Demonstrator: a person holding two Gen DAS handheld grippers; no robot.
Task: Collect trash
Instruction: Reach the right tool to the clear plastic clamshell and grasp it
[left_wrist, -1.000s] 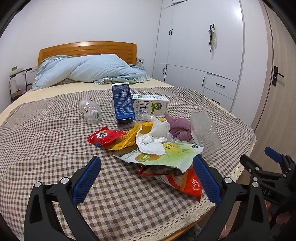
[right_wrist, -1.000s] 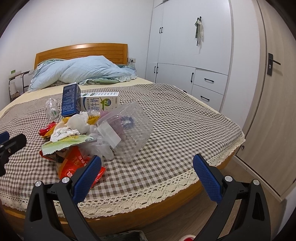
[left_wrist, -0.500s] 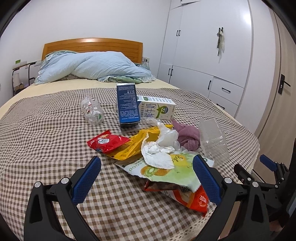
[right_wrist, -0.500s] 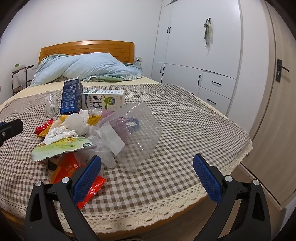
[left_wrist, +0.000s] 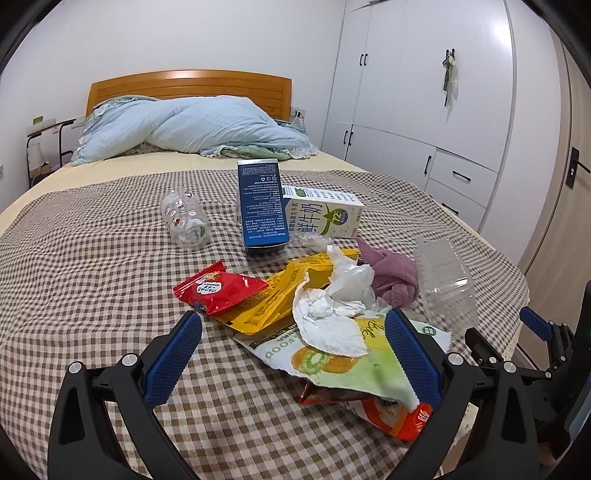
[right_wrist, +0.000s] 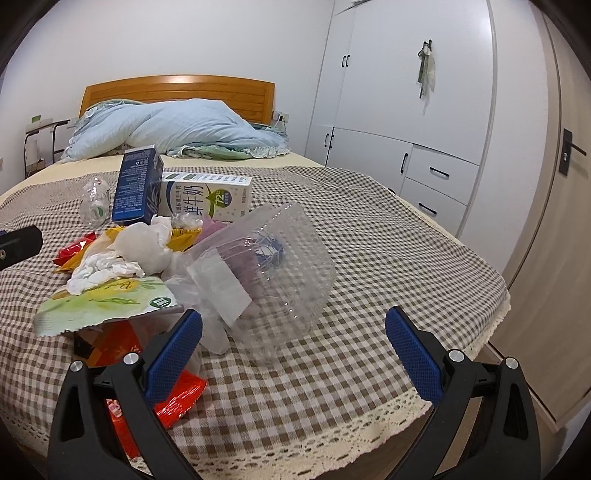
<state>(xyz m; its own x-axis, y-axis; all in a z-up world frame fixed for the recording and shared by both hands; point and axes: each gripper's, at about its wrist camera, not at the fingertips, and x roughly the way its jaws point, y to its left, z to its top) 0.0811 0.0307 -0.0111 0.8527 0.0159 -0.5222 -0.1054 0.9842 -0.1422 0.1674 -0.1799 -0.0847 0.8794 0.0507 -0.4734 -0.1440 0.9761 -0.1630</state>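
Both grippers, left gripper and right gripper, hover with jaws apart near the trash pile, right aimed at the clear clamshell container for pickup.

Milk carton reads "72"; green wrapper reads "FOOD"

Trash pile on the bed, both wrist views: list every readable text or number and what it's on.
"鲜牛奶" and "72": milk carton.
"FOOD", seen upside down: green kiwi snack bag.
Blue box: white fine print, too small to read.
Red snack packet: white label, too small to read.
Yellow wrapper: print too blurred.
Clear plastic bottle: pictures only, no legible text.
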